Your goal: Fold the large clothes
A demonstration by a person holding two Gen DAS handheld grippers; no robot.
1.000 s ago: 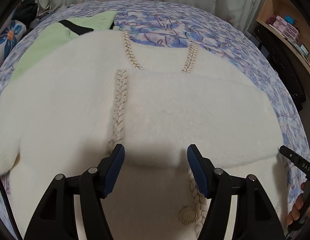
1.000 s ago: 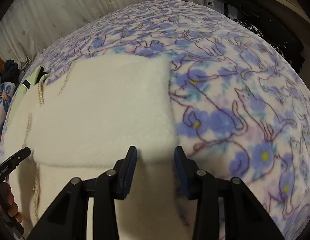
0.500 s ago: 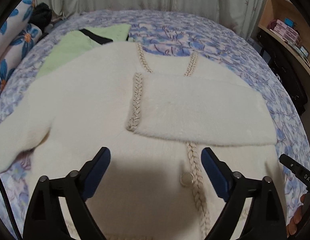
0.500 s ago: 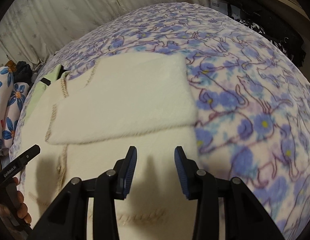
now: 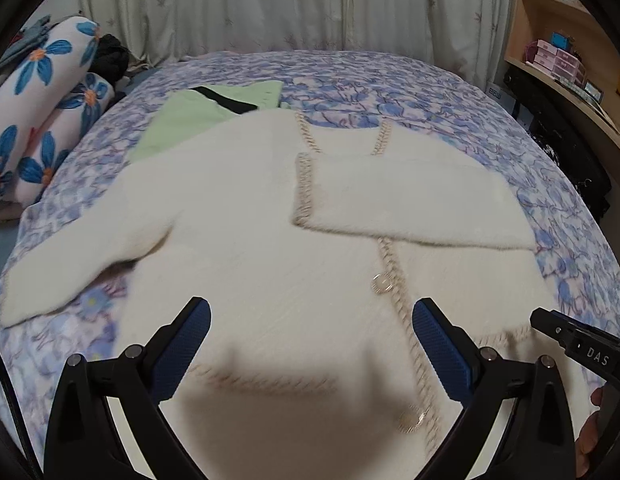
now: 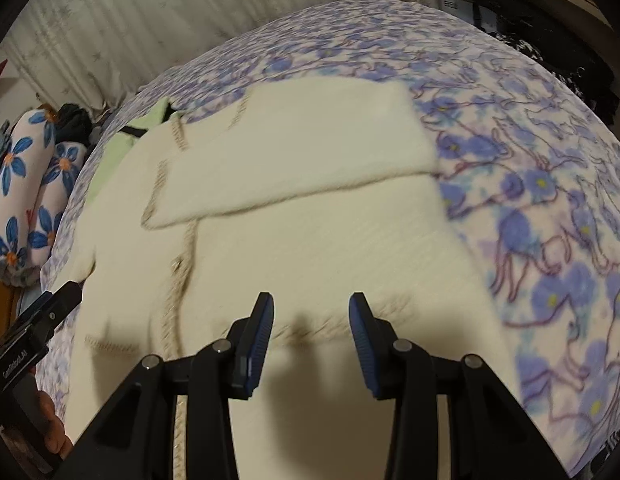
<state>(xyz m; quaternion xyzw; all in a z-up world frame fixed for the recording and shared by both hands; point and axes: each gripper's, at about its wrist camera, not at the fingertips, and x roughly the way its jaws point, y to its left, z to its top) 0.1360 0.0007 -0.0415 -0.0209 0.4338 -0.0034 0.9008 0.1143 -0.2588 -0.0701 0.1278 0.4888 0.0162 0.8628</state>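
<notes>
Lying flat on the floral bedspread (image 5: pixel 430 88): a fluffy white cardigan (image 5: pixel 270 248), collar pointing toward the curtains, long axis running away from the cameras, right sleeve (image 5: pixel 410 208) folded across the chest. Likely handling soft, light, floppy; pinching the outstretched left sleeve (image 5: pixel 70 256) at its cuff seeming best. Hovering empty above the hem: left gripper (image 5: pixel 310 344) spread wide, right gripper (image 6: pixel 311 332) narrower.

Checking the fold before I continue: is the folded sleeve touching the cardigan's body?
Touching. The left wrist view shows the folded sleeve lying flat across the cardigan chest, no gap beneath its edge.
</notes>
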